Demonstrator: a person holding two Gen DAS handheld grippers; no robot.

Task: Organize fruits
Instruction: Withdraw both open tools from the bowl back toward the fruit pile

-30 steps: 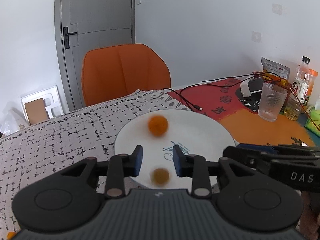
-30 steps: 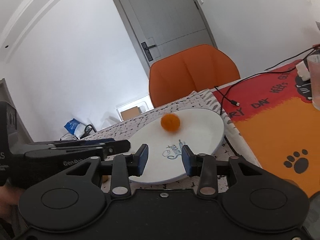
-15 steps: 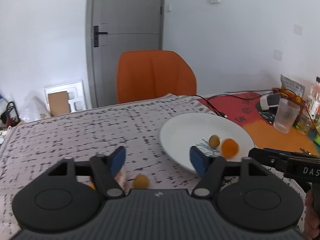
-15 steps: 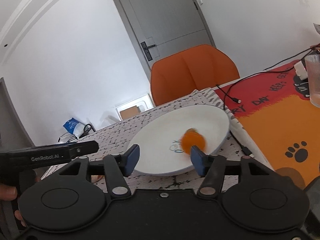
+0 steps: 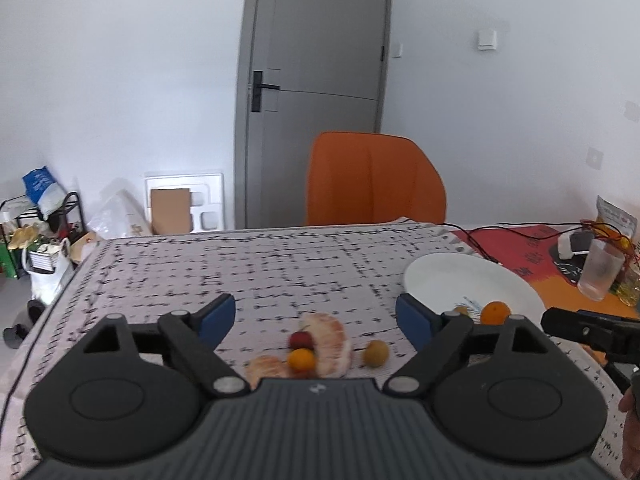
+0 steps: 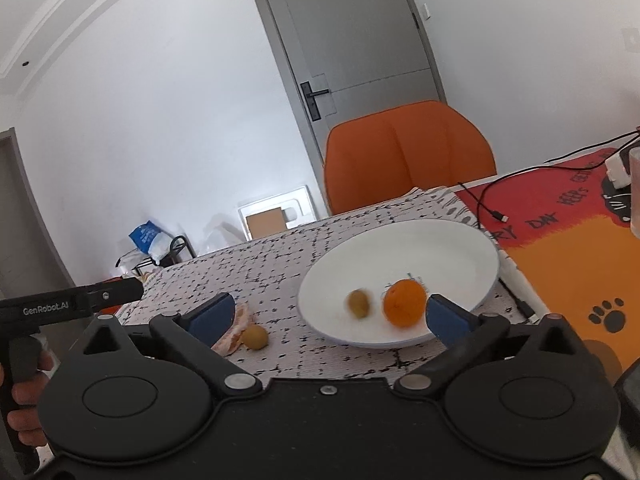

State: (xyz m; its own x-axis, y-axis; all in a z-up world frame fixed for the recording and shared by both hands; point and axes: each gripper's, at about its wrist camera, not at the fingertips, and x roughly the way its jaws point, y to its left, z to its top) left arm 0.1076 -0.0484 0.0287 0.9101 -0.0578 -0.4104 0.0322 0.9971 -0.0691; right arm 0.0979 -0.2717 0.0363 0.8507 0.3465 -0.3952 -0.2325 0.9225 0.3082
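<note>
- Left gripper: jaws spread wide, nothing held, poised over loose fruit on the patterned tablecloth.
- Right gripper: jaws spread wide, nothing held.
- White plate: an orange and a blurred, possibly olive-brown small fruit are carried near its front rim.
- Peeled citrus segments, red berry, small orange fruit and yellowish fruit: clustered on the cloth left of the plate.

An orange upholstered chair stands at the far edge of the bench, which wears a white cloth with a black broken-grid pattern. Behind the chair is a grey door with a black handle. A black cable trails over a red and orange mat printed with paw marks. A ribbed clear glass tumbler stands on that mat, near a white charger block.
</note>
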